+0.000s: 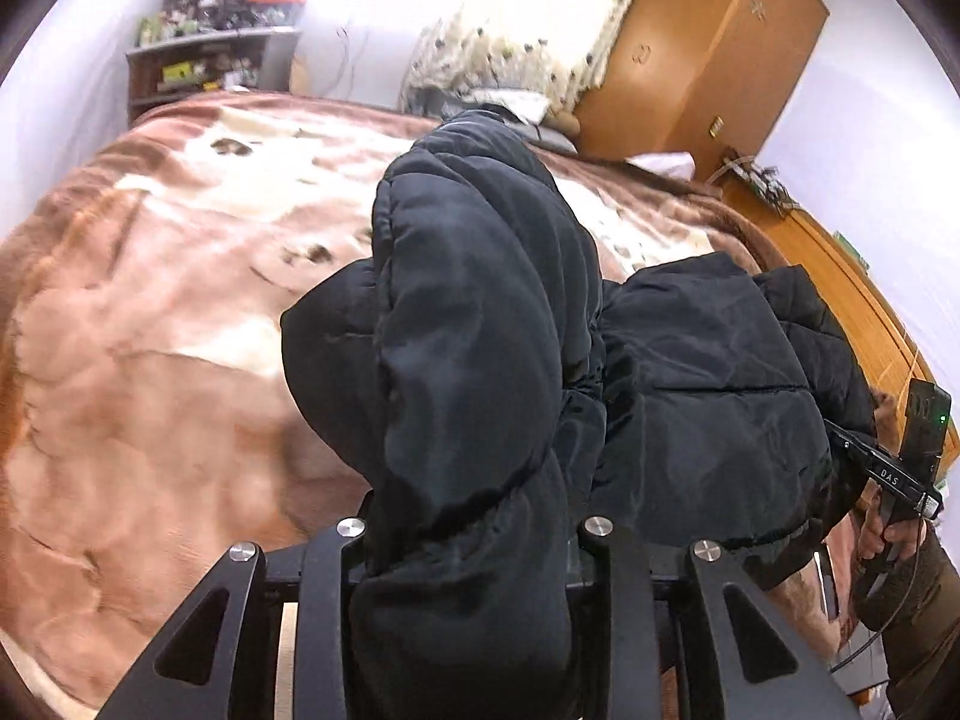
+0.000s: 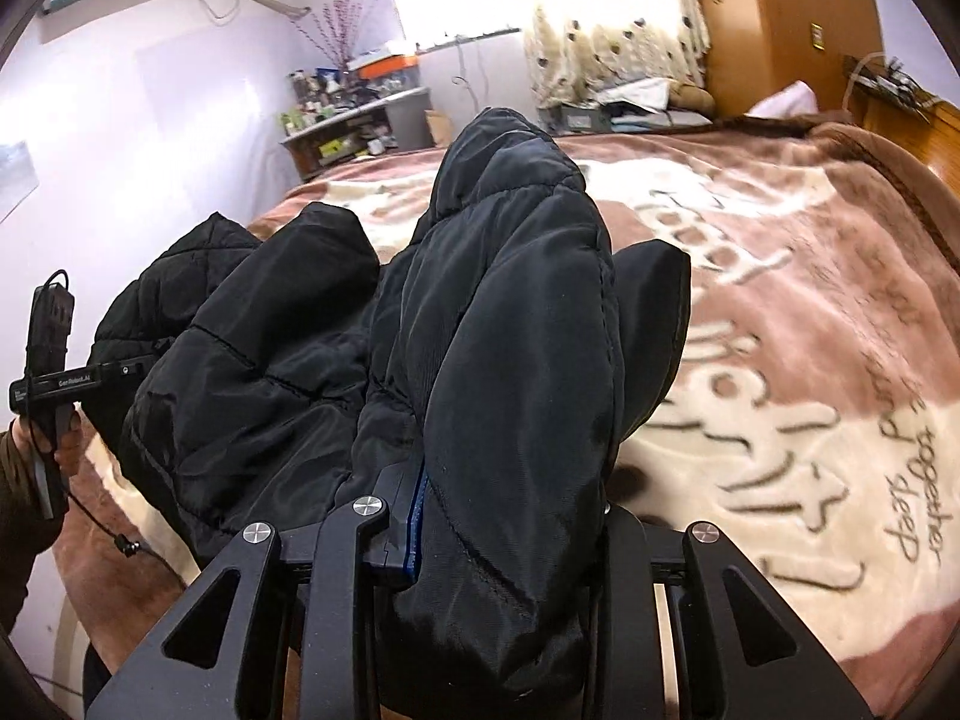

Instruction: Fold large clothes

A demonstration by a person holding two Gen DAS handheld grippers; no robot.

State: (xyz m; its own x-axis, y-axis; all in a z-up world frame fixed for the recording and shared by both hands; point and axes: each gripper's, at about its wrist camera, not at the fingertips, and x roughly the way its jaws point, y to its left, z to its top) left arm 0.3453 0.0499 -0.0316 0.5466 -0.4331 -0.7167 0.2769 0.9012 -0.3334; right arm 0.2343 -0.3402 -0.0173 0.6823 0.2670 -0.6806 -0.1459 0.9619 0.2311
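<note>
A black puffer jacket (image 1: 480, 300) hangs lifted off the brown and cream blanket (image 1: 150, 360) on the bed. In the left wrist view a thick fold bulges up between the jaws of my left gripper (image 1: 474, 534), which is shut on it, and its fingertips are buried in the fabric. In the right wrist view my right gripper (image 2: 498, 516) is shut on another fold of the jacket (image 2: 516, 330), with one blue-edged finger (image 2: 417, 510) pressed against the cloth. The rest of the jacket sags between the two grippers. Each view shows the other hand (image 1: 900, 534) (image 2: 60, 438) on its handle.
The blanket (image 2: 810, 360) with cream lettering spreads across the bed beyond the jacket. A wooden wardrobe (image 1: 708, 48) and a patterned curtain (image 1: 528, 18) stand behind the bed. A cluttered shelf (image 1: 210, 60) is at the far wall, and a wooden board (image 1: 840, 276) runs along the bed's side.
</note>
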